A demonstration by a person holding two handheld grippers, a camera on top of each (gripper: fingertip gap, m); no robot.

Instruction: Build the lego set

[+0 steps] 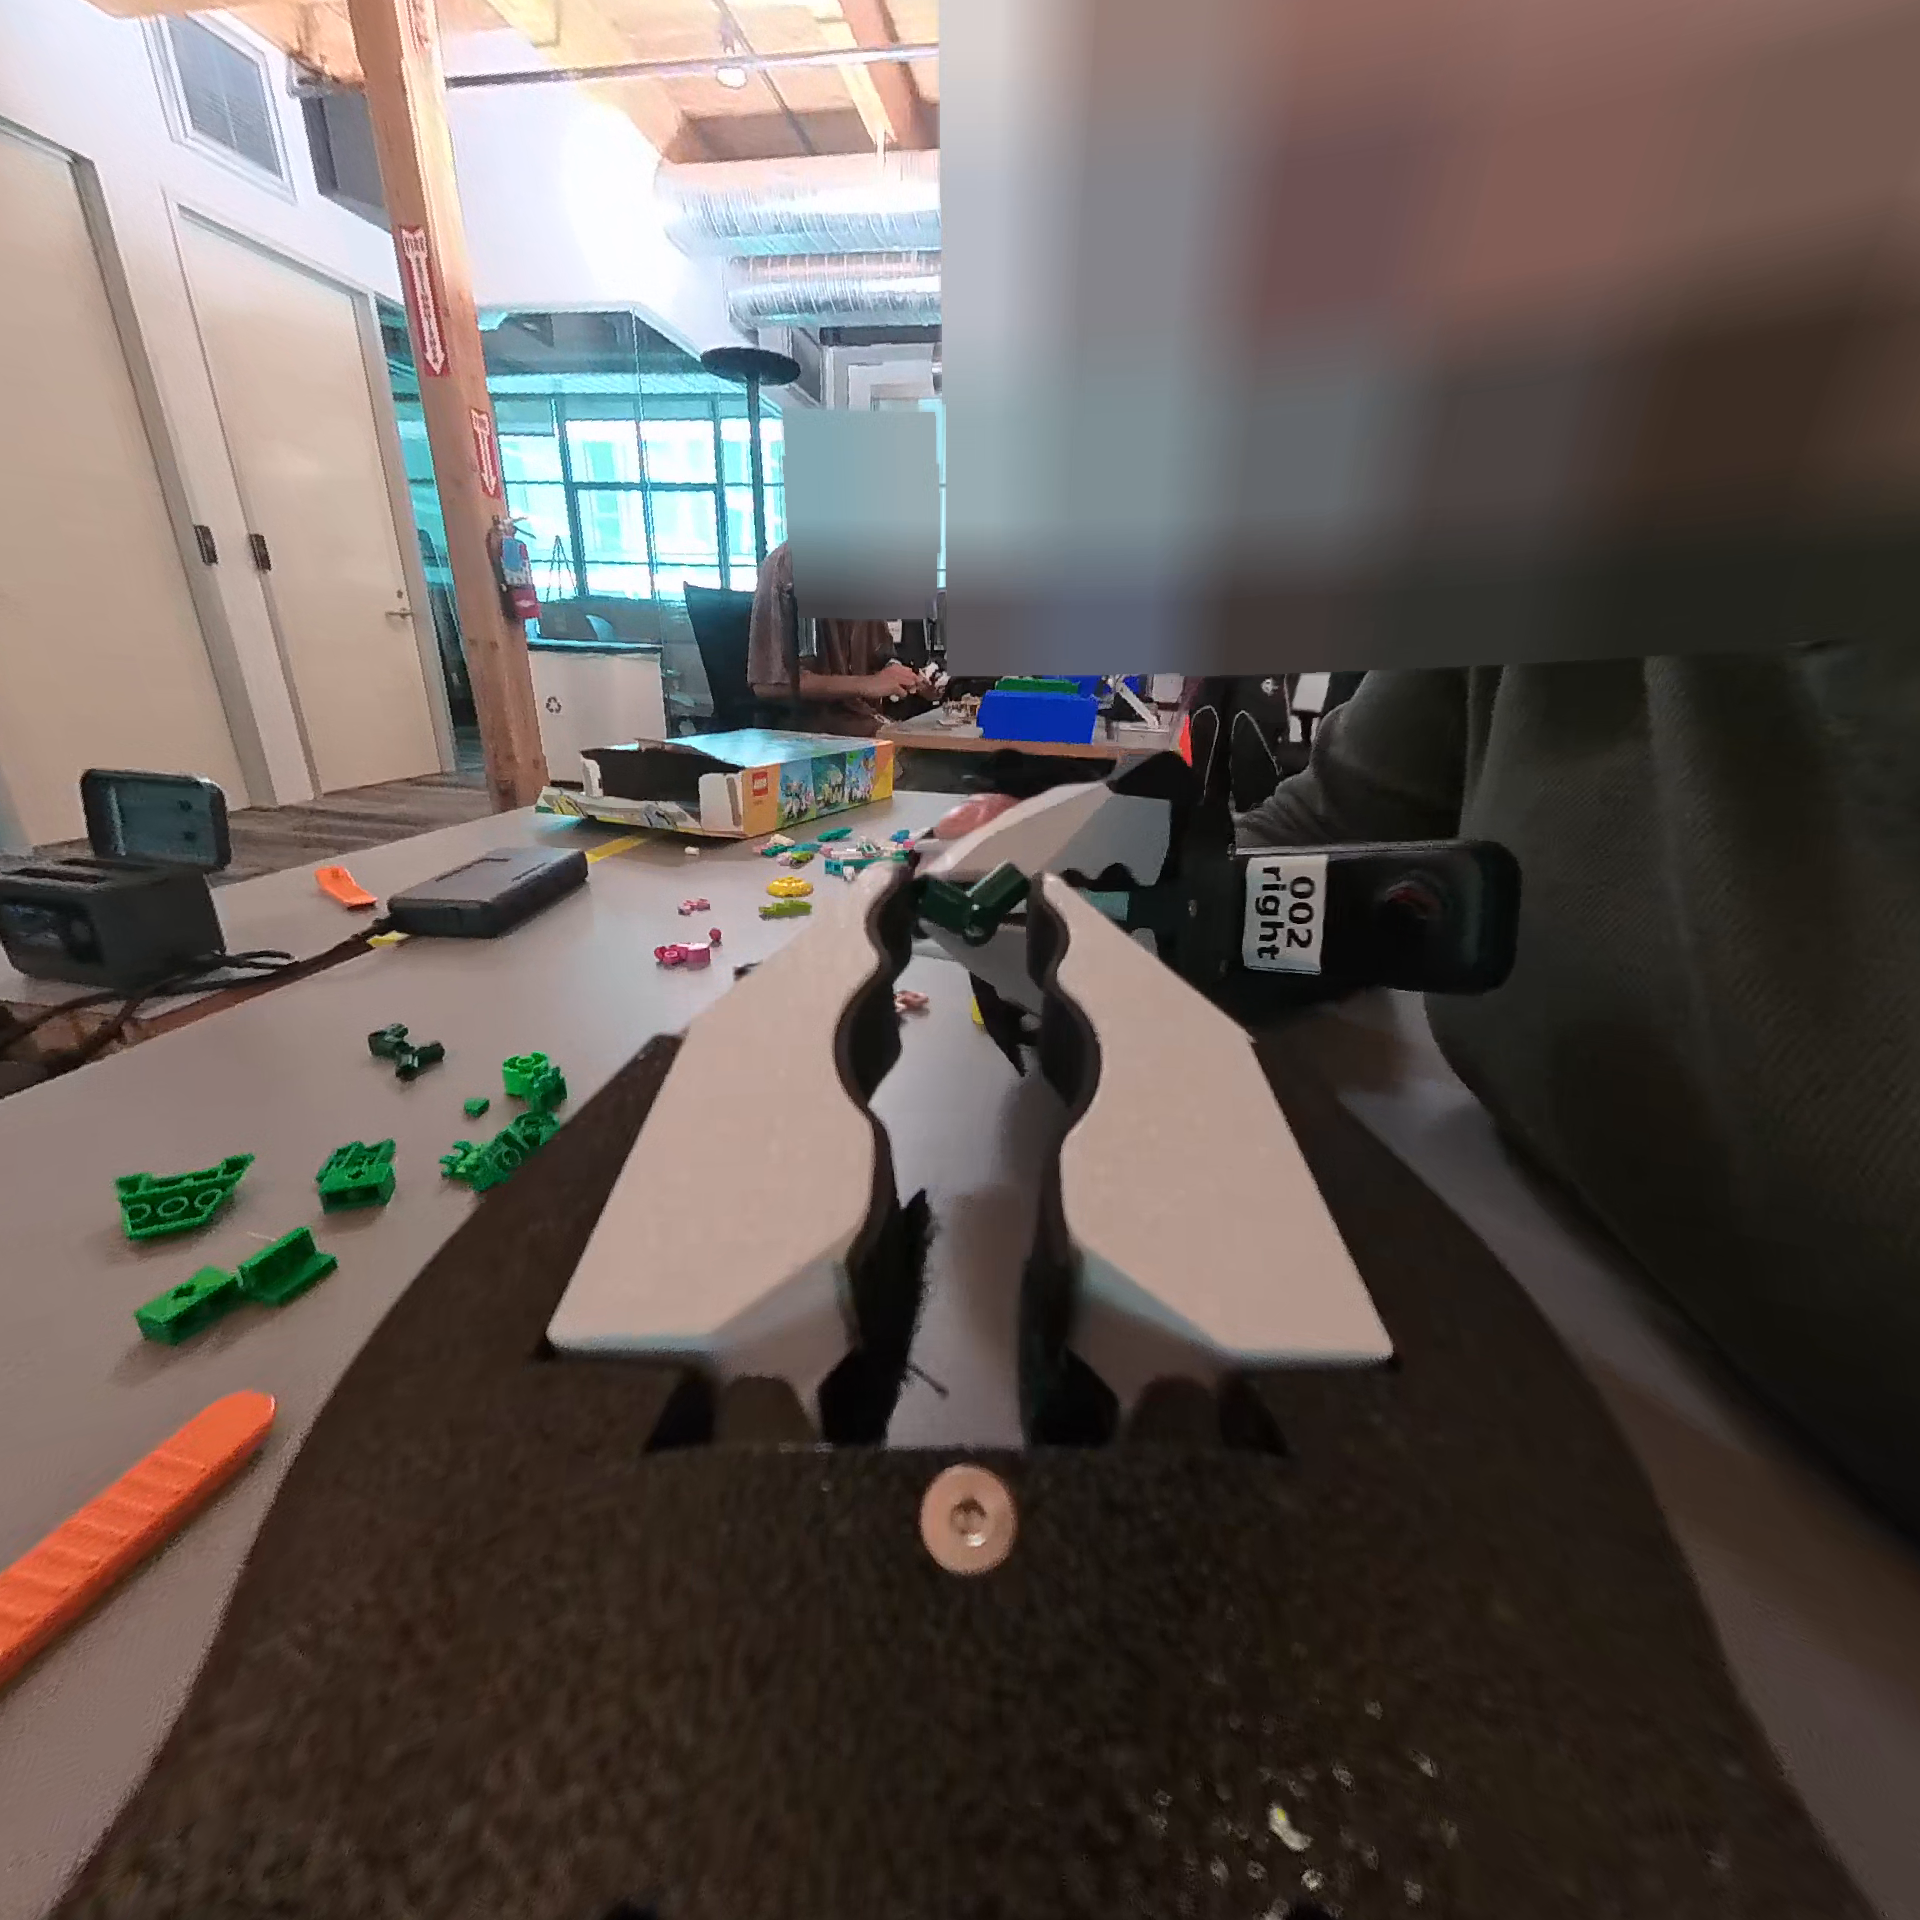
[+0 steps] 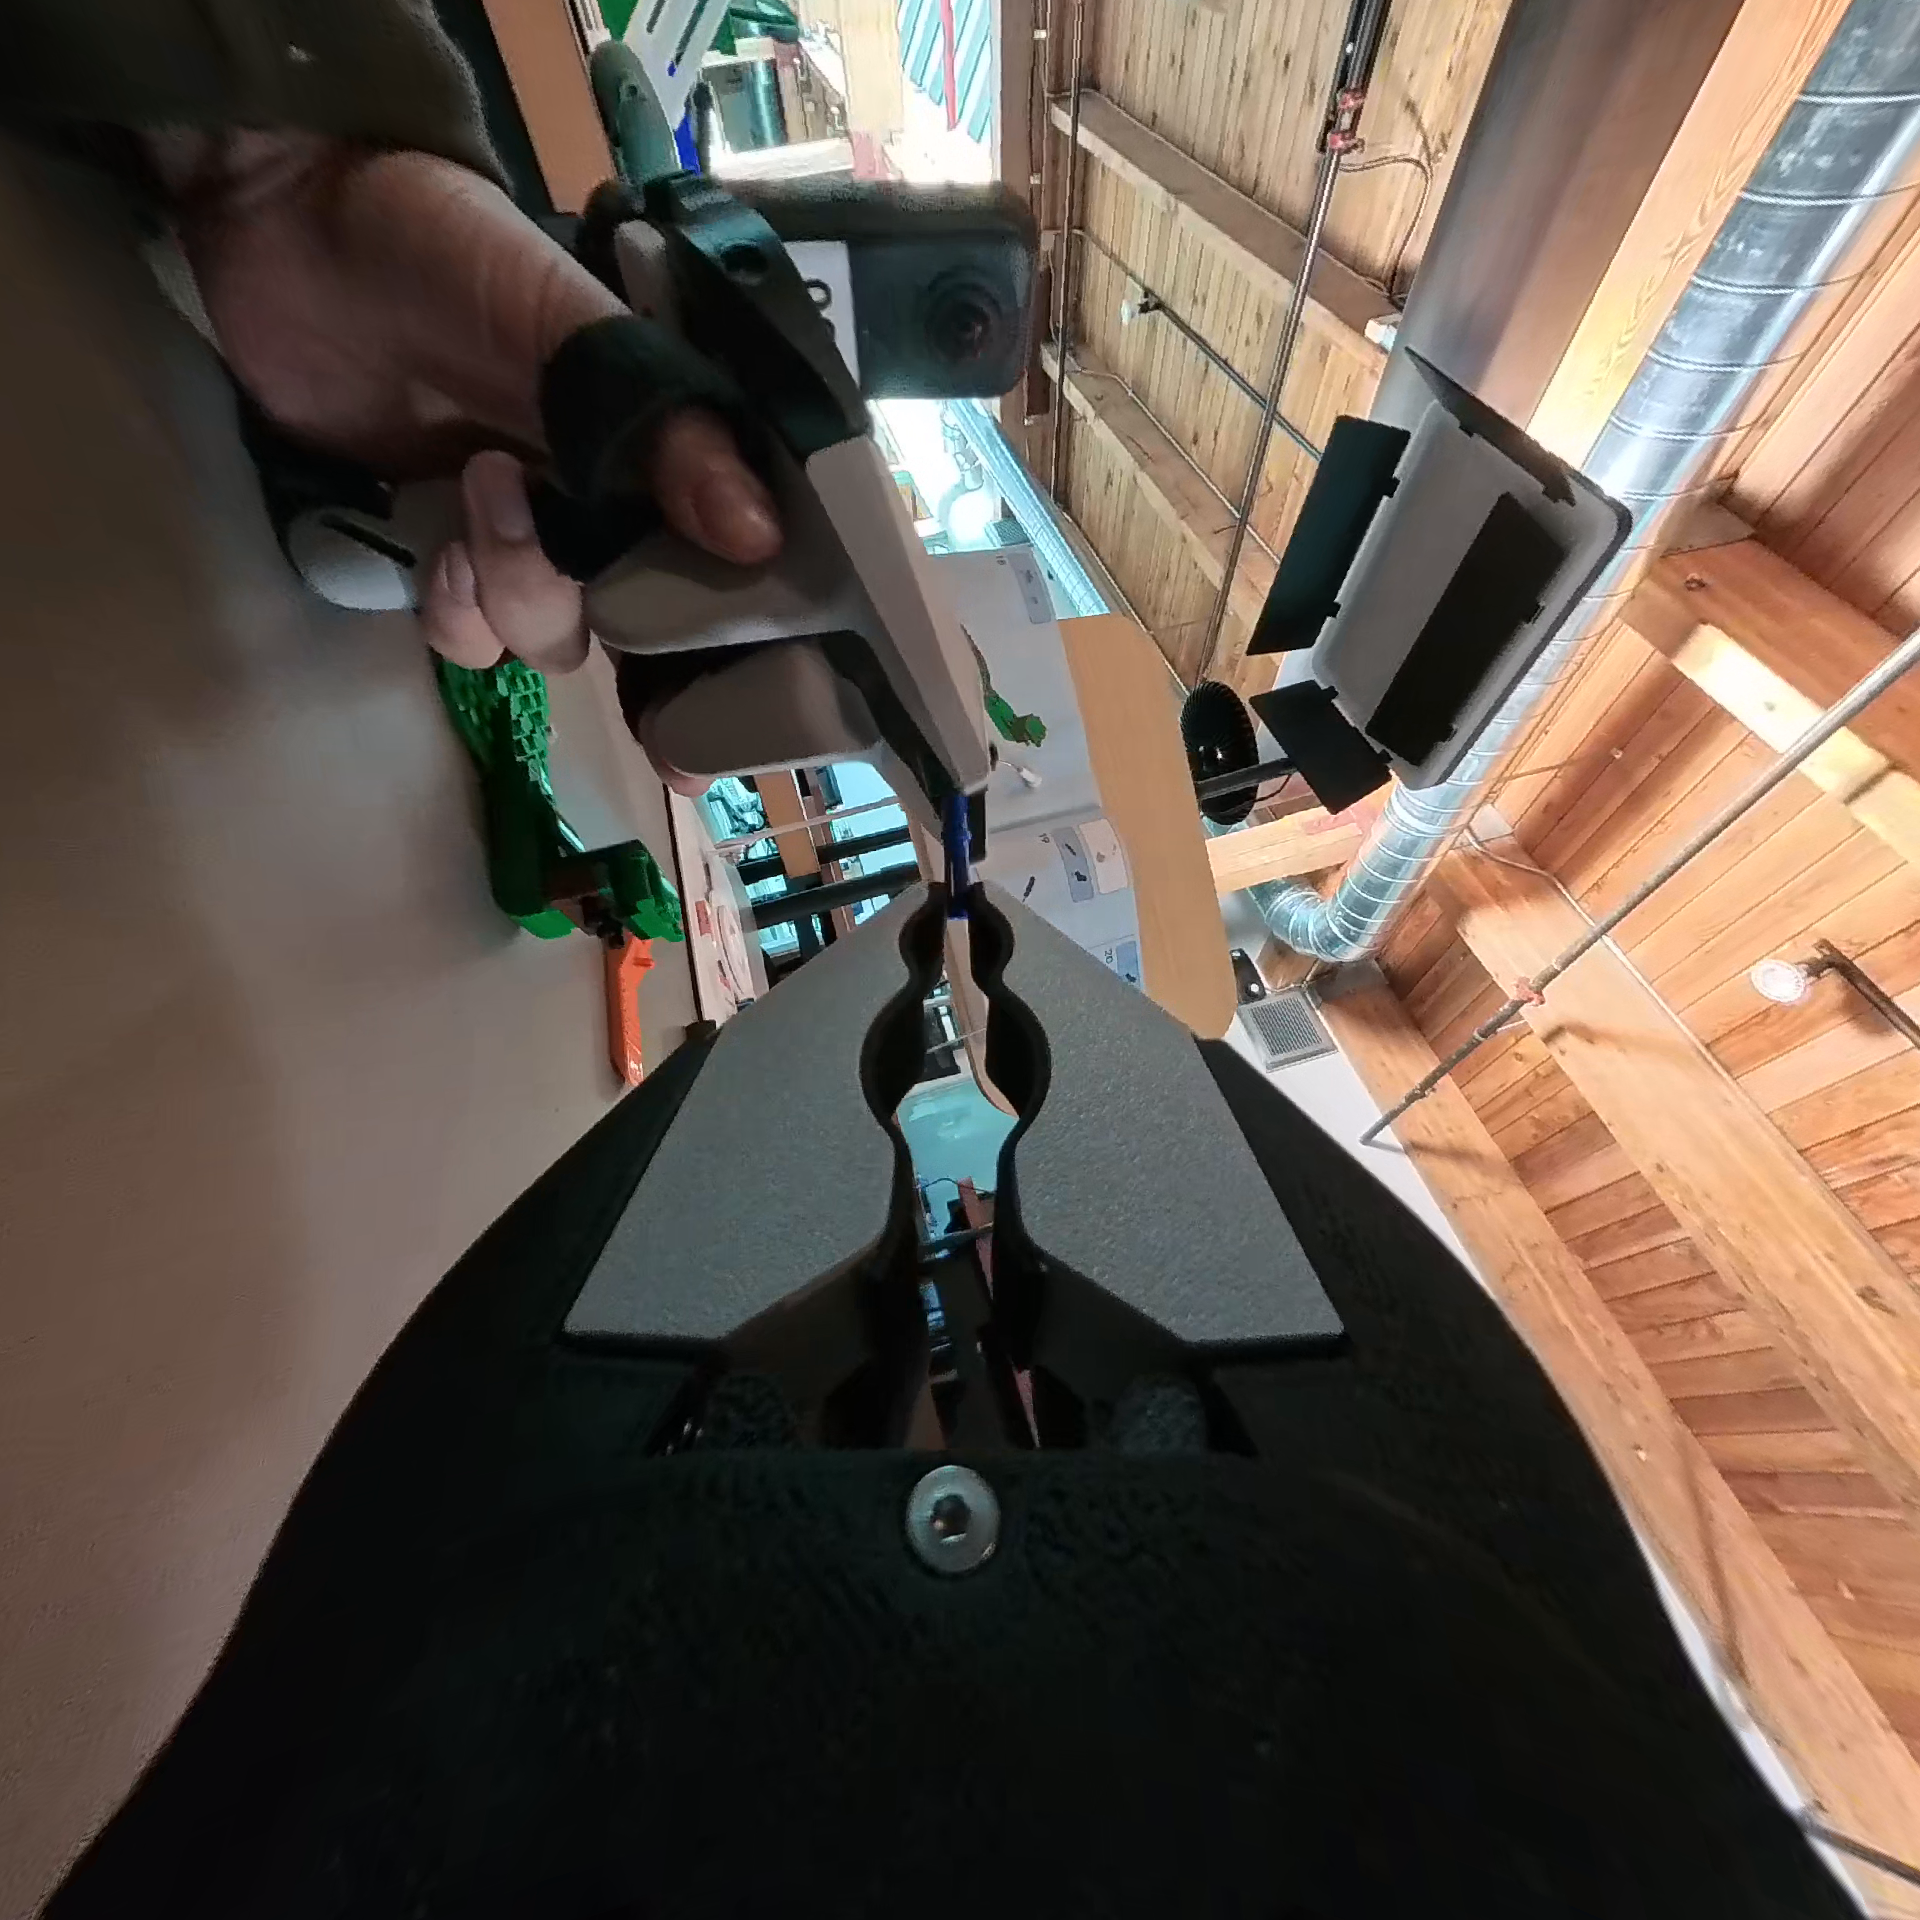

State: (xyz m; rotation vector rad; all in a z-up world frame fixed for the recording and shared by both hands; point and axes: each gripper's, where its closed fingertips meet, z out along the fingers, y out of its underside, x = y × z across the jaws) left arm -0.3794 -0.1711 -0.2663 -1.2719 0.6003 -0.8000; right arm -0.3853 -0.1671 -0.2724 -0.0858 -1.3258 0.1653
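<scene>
My left gripper is held above the grey table, its jaws narrowly apart and shut on a small dark green lego piece. My right gripper comes in from the right and its white fingers meet the same piece tip to tip. In the right wrist view, which is tilted on its side, my right gripper is shut on the thin dark end of the piece. The left gripper, held by a hand, grips its other end.
Loose green lego parts and an orange brick separator lie at the left. Small pink, yellow and teal pieces, the lego box and a black power bank lie farther back. A green lego assembly sits on the table. Both grippers' tips are close together, under 4 cm apart. The orange brick separator is about 20 cm from both grippers' fingertips.
</scene>
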